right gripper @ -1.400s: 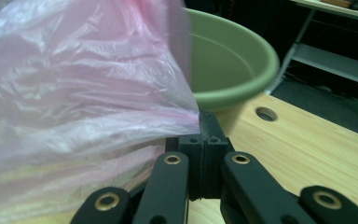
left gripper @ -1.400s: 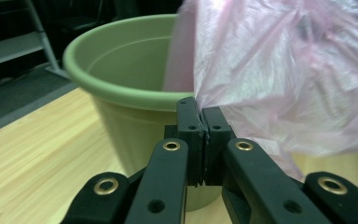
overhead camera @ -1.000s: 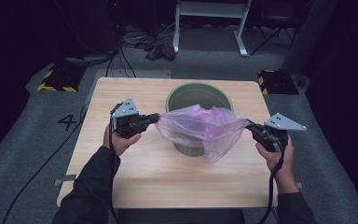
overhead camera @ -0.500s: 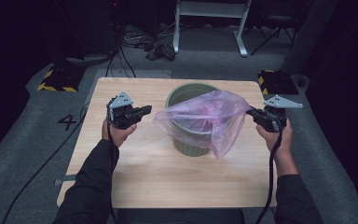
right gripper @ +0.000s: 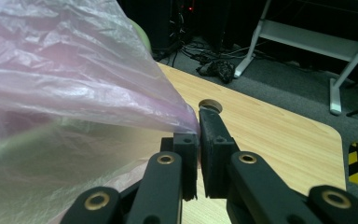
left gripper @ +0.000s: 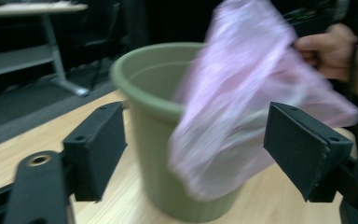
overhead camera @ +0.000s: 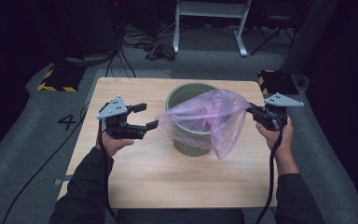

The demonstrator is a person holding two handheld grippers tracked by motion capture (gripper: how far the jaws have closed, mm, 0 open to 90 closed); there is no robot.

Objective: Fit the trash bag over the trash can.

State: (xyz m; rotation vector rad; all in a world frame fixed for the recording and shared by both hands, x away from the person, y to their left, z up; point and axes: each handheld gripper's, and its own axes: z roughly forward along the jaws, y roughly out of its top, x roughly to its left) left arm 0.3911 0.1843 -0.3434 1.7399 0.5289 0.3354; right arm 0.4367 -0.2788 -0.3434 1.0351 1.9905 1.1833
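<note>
My left gripper (overhead camera: 142, 116): jaws wide apart, just been opening, nothing pressed between the pads. In its own view the pink plastic bag (left gripper: 242, 107) hangs loose ahead of the open jaws, free of both pads. My right gripper (right gripper: 198, 140): jaws clamped on a pinched corner of the bag, film stretching away from the tips. Beyond both, the green bucket (overhead camera: 186, 95) stands upright on the wooden table (overhead camera: 135, 182), the bag draped over its rim on the right gripper's side.

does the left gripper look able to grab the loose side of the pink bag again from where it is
Probably yes: the left gripper has just opened, nothing between its jaws, and the pink plastic bag hangs right ahead over the green bin, nothing between.
</note>
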